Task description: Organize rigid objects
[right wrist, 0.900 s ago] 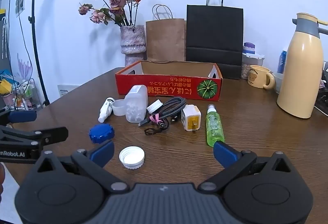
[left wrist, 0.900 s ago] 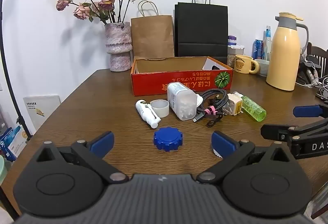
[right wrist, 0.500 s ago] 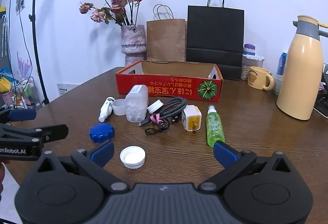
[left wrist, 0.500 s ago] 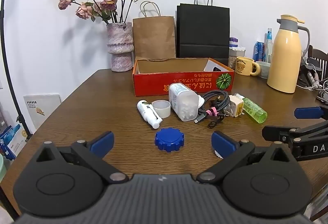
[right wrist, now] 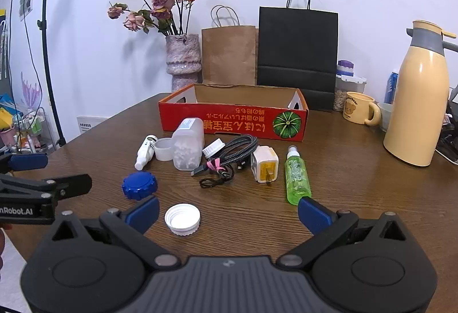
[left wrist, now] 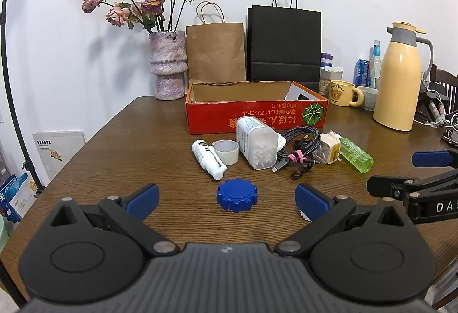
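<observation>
My left gripper (left wrist: 227, 200) is open, with a blue ridged cap (left wrist: 237, 194) lying on the table between its fingers, untouched. My right gripper (right wrist: 228, 211) is open too; a white cap (right wrist: 182, 219) sits just inside its left finger. Behind them lie a small white bottle (left wrist: 208, 154), a translucent cup (left wrist: 226, 152), a clear jar of cotton swabs (left wrist: 256, 146), a coiled braided cable (right wrist: 230, 154), a white and yellow charger (right wrist: 264, 164) and a green spray bottle (right wrist: 297, 175). A red cardboard box (left wrist: 257, 115) stands open behind the row.
The wooden table (left wrist: 160, 147) carries a flower vase (left wrist: 168, 64), brown and black paper bags (left wrist: 283, 41), a bear mug (right wrist: 359, 111) and a tall yellow thermos (right wrist: 420, 98) at the back and right. The table drops off at the left.
Both views have shifted slightly: the objects sit a little lower and nearer in the frames. Both grippers stay open and nothing on the table has moved.
</observation>
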`<state>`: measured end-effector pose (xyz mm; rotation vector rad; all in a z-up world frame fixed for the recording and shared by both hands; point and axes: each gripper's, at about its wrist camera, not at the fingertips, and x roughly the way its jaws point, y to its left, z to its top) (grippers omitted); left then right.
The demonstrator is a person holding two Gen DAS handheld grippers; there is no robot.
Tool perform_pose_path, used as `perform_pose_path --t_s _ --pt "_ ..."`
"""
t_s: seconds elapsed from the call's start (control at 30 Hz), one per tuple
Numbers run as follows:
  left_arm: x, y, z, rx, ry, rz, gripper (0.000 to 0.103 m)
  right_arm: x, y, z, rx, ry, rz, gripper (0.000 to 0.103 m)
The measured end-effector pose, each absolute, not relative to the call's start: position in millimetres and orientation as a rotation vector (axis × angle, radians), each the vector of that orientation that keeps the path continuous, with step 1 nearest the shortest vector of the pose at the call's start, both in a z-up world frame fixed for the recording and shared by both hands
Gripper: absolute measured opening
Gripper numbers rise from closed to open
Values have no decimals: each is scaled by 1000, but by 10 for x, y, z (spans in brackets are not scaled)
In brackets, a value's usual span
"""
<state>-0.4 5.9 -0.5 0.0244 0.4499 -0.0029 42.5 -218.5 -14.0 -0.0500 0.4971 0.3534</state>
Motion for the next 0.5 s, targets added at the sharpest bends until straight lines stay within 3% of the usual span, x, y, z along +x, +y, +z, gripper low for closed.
perform_pose_path --t_s 0.5 --pt "-20 68 -9 14 449 -4 103 421 -2174 -128 -56 491 351 103"
